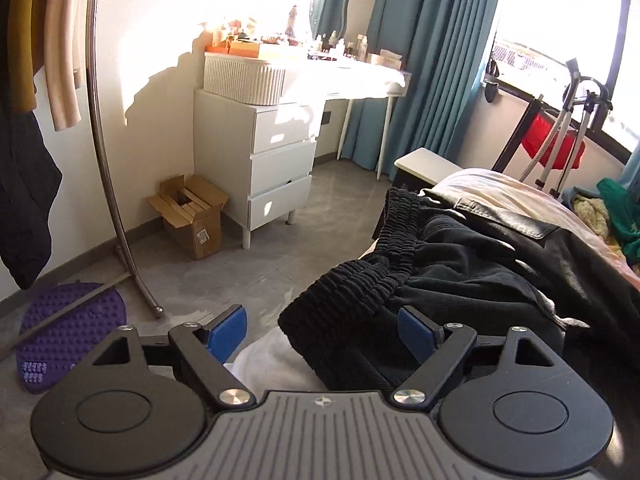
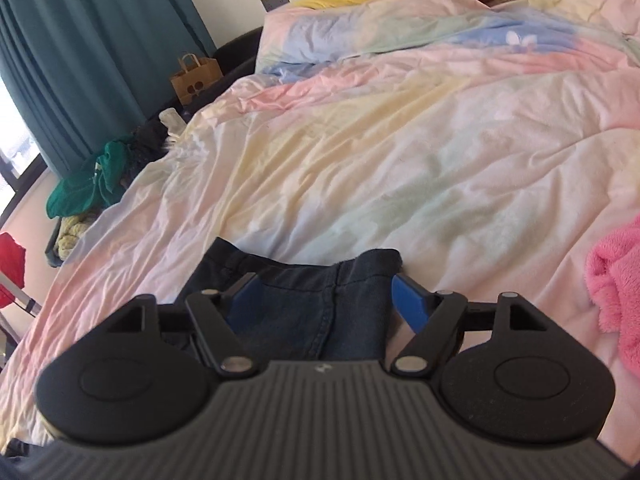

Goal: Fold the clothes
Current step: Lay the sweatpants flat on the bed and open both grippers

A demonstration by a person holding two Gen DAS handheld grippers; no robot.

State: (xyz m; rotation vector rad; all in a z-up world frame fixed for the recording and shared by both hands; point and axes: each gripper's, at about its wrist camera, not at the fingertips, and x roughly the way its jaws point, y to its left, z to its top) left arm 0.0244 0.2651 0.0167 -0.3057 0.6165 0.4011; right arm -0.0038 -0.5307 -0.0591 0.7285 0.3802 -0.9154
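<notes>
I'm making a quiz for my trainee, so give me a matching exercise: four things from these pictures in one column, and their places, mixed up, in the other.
Things:
1. black elastic-waisted trousers
2. dark blue denim garment
3. fluffy pink blanket
4. open brown cardboard box

Places:
A. on the floor beside the white drawer unit
B. at the right edge of the pastel duvet
C. between the open fingers of the left gripper
D. between the open fingers of the right gripper

Pairs: 1-C, 2-D, 3-B, 4-A
</notes>
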